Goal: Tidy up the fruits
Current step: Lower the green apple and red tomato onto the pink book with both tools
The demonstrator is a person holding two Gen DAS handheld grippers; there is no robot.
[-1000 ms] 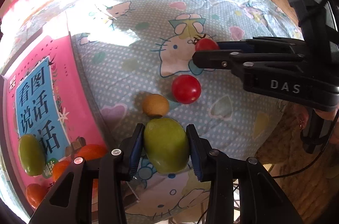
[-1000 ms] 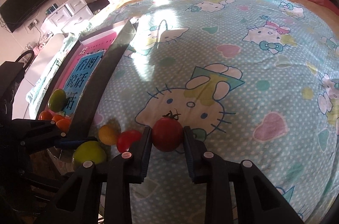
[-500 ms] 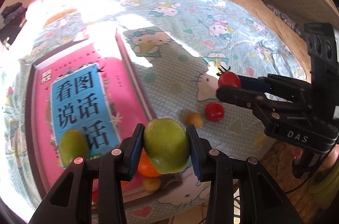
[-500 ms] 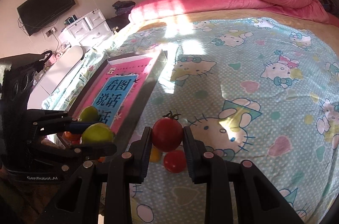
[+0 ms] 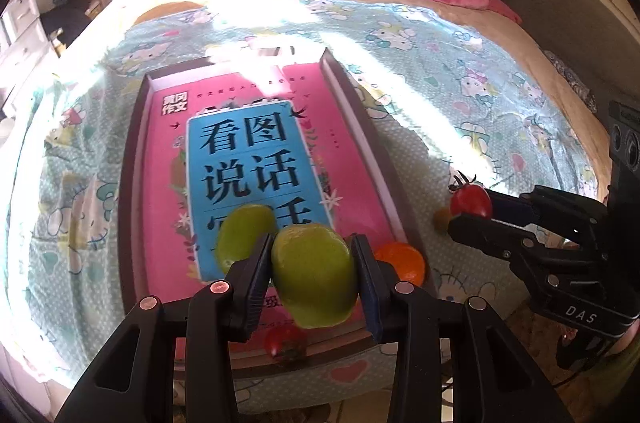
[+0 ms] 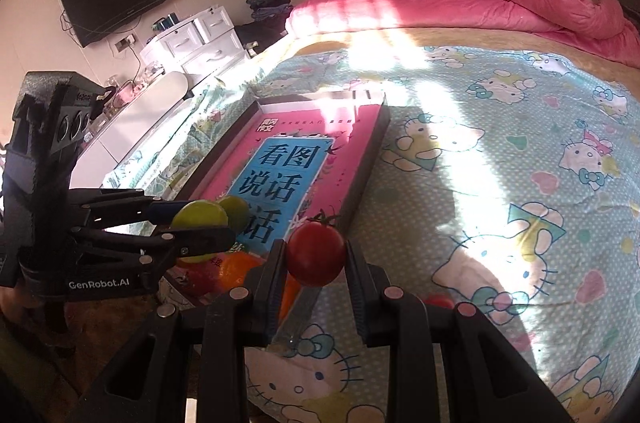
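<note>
Left wrist view, left gripper (image 5: 313, 275) clamping green fruit (image 5: 314, 277) over tray (image 5: 352, 103), right gripper (image 5: 472, 209) pinching tomato (image 5: 471, 201) beside it.

Both grippers rise off the bed sheet (image 5: 460, 95) and swing toward the tray (image 5: 360, 127). The left gripper (image 5: 312, 273) now carries its green fruit (image 5: 314, 275) above the tray's near end, over the book (image 5: 248, 159). The right gripper (image 6: 316, 259) carries the red tomato (image 6: 316, 251) to just beside the tray's near corner, away from the loose fruit on the sheet.
</note>
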